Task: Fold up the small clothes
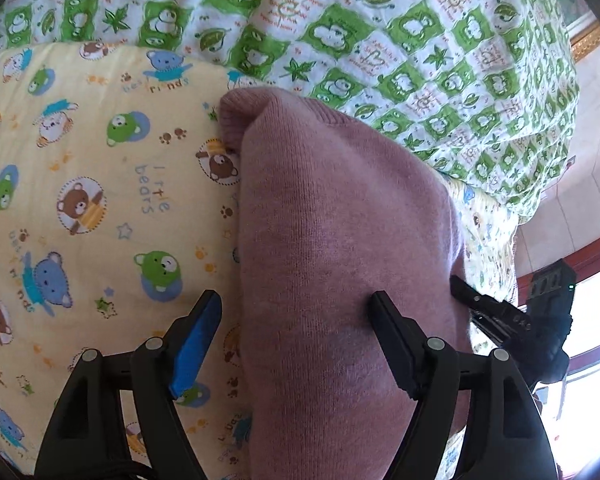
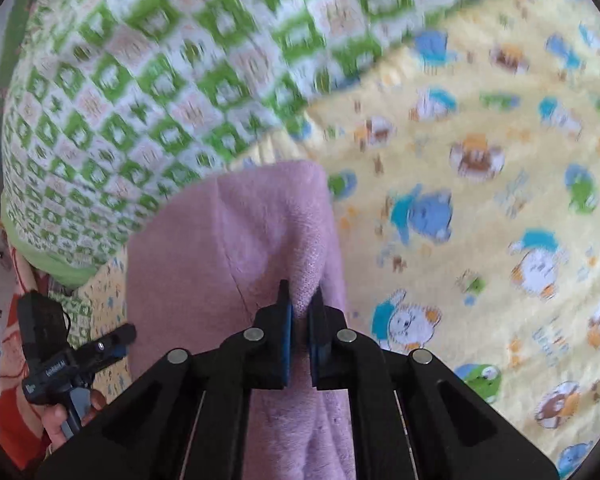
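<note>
Right wrist view: right gripper [image 2: 300,312] pinches the soft pink knitted garment [image 2: 236,240]; left gripper [image 1: 296,316], spread wide, should pin the fold line.

The yellow bear-print sheet [image 1: 100,208] reads "little bears" at centre left — and "best friends" at upper left, partly faint.
</note>
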{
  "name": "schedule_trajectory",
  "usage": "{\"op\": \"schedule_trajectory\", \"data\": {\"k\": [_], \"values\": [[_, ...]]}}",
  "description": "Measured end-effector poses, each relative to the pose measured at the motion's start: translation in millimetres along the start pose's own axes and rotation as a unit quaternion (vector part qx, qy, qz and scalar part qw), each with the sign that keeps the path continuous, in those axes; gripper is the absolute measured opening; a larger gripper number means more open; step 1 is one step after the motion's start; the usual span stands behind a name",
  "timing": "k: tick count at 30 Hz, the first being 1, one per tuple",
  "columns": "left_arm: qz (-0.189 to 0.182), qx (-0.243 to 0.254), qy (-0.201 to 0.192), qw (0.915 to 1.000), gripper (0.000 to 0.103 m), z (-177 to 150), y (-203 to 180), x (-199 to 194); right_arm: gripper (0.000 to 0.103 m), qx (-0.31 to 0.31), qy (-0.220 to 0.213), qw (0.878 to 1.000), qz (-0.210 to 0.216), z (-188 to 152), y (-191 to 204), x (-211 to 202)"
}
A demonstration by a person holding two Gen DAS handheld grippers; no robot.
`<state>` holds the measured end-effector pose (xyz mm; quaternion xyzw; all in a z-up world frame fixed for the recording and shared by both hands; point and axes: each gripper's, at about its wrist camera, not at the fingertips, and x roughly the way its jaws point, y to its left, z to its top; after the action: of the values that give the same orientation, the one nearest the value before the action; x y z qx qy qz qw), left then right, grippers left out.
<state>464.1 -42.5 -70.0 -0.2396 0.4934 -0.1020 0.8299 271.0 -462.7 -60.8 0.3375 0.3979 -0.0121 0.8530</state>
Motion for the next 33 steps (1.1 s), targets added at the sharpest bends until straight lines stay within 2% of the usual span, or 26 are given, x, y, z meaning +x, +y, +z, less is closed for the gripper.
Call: {"op": "schedule_trajectory", "data": {"k": [1,3,5,8,14,17,19,20,22,24,26,28,29,30,31,33], "values": [[-0.004,-0.002,0.001,1.0,0.077,0.2,0.3,1.5,0.011,0.0,-0.005,1.0,0.004,-1.5,-1.1,0.5],[-0.008,-0.004,0.001,1.0,0.077,0.8,0.2,3.4,0.024,0.005,-0.018,1.0,0.007,-0.7,-0.6,-6.4],[-0.011,-0.004,0.001,0.9999,0.077,2.3,0.6,4.5,0.058,0.013,-0.034,0.999,-0.001,0.8,-1.4,-15.9],[-0.021,-0.01,0.002,0.9997,0.077,6.5,4.6,6.7,0.072,0.008,-0.054,0.998,0.02,1.3,0.9,-27.4],[-0.035,-0.023,-0.004,0.9991,0.077,34.1,8.6,17.7,0.072,-0.003,-0.004,0.999,0.033,5.4,4.1,-2.2],[-0.032,-0.027,-0.012,0.999,0.074,56.0,11.0,23.7,0.072,-0.003,0.005,0.999,0.038,7.0,5.4,8.5],[-0.046,-0.028,-0.035,0.9979,0.049,71.4,13.2,22.1,0.072,0.0,0.006,0.999,0.044,8.1,6.0,10.4],[-0.048,-0.027,-0.041,0.9976,0.045,76.0,13.6,21.3,0.072,0.001,0.006,0.999,0.046,8.5,6.3,11.0],[-0.044,-0.011,-0.064,0.9969,0.023,85.5,13.0,16.8,0.072,0.001,0.006,0.999,0.049,8.7,6.1,10.1],[-0.03,0.0,-0.072,0.997,0.021,88.5,15.2,14.6,0.072,-0.001,0.007,0.999,0.051,8.6,6.0,9.5],[-0.018,-0.008,-0.062,0.9979,0.027,88.3,21.8,14.4,0.072,-0.002,0.008,0.999,0.054,8.4,5.1,7.9],[-0.023,-0.029,-0.056,0.9978,0.056,81.3,33.6,6.8,0.072,0.0,0.009,0.998,0.056,8.6,3.2,6.2],[-0.033,-0.04,-0.053,0.9973,0.065,74.2,39.6,1.6,0.072,0.002,0.008,0.998,0.057,7.1,0.5,3.1],[-0.042,-0.052,-0.046,0.9967,0.078,64.2,45.6,-4.6,0.072,0.004,0.007,0.998,0.057,5.8,-1.9,-0.1],[-0.048,-0.06,-0.039,0.9963,0.083,53.9,49.9,-9.1,0.072,0.006,0.008,0.998,0.057,4.9,-3.5,-2.1],[-0.059,-0.074,-0.024,0.9952,0.083,30.1,55.9,-15.7,0.072,0.006,0.015,0.998,0.06,1.8,-6.4,-5.7]]}}
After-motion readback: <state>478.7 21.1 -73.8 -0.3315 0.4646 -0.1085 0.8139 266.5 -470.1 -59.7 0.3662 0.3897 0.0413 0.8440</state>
